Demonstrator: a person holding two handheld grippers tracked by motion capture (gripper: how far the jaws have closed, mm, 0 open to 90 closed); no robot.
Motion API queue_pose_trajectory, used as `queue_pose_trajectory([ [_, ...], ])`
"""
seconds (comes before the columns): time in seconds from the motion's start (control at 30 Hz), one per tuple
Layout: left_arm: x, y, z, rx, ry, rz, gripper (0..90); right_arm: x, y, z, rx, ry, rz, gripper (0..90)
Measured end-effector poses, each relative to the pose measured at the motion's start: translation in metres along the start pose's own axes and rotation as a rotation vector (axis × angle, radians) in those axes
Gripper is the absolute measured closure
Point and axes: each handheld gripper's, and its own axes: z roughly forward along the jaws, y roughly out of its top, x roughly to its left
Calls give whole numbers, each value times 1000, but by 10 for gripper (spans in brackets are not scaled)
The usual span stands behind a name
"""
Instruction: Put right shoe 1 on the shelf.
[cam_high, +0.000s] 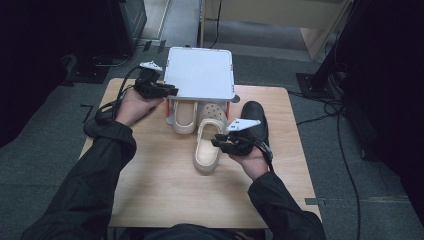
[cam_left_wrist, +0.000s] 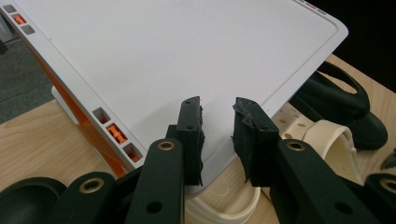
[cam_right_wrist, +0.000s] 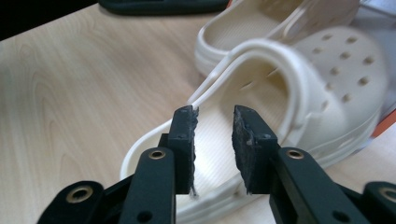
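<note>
A white shoe rack (cam_high: 200, 72) with orange side parts stands at the table's far middle. One cream clog (cam_high: 184, 117) lies under it, and a second cream clog (cam_high: 207, 147) lies in front on the table. My left gripper (cam_high: 167, 90) is at the rack's front left corner; its jaws (cam_left_wrist: 218, 135) stand apart over the edge of the white top (cam_left_wrist: 187, 46), pressing on nothing. My right gripper (cam_high: 216, 141) is at the front clog's right side. In the right gripper view its jaws (cam_right_wrist: 214, 144) are open above the clog's (cam_right_wrist: 327, 70) rim and heel strap.
A black clog (cam_high: 255, 120) lies right of the cream pair, just beyond my right hand. A dark rounded shape (cam_high: 100, 116) sits at the table's left edge by my left wrist. Bare wooden table (cam_high: 165, 190) lies toward me. Cables run across the floor at the right.
</note>
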Motion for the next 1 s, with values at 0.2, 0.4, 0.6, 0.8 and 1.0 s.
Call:
queue_pose_trajectory([
  [0.2,0,-1,0,-6,0,-4,735,13,-15,-4,4,9,-9,775],
  [0.4,0,-2,0,-13,-5,-14,750,30,-36,-10,25,17,6,801],
  [0.6,0,-4,0,-21,-9,-18,758,49,-49,-2,56,46,24,801],
  [0.8,0,-4,0,-22,-11,-16,758,65,-58,14,106,80,28,801],
  [1.0,0,-4,0,-21,-10,-15,758,67,-64,34,158,72,22,803],
])
